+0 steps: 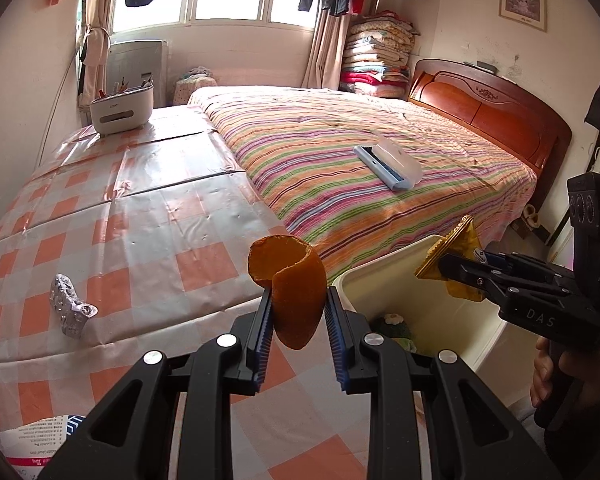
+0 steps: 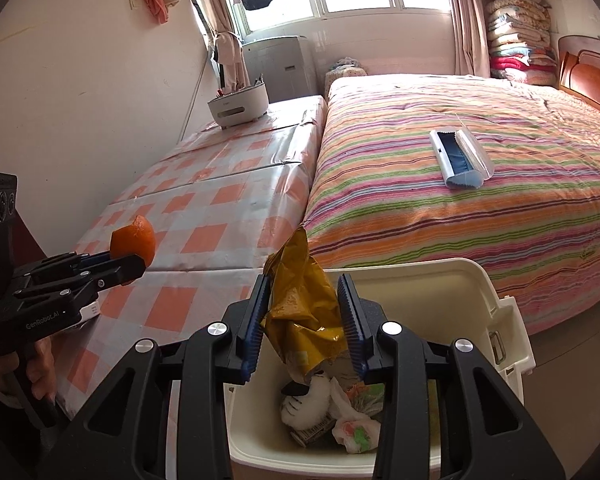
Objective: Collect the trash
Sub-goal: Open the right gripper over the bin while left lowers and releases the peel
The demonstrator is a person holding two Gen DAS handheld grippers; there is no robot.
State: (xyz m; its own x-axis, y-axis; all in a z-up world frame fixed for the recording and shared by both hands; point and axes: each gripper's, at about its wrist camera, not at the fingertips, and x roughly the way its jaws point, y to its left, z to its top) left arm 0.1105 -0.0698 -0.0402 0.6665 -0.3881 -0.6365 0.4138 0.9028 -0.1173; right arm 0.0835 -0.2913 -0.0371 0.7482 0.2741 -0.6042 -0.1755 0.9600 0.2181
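Bedside bin [image 2: 496, 300] sits under right tongs [image 2: 305, 307] clamping wrapper [image 2: 300, 304]; left tongs [image 1: 298, 308] pinch peel [image 1: 296, 284].

The bin [image 2: 496, 300] stands open-topped between table [image 2: 204, 240] and bed [image 2: 480, 220]; rubbish [image 2: 340, 412] covers only its bottom.

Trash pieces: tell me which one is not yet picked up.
The crumpled silver blister pack, lying on the checked tablecloth. The orange peel and yellow wrapper are each in tongs.
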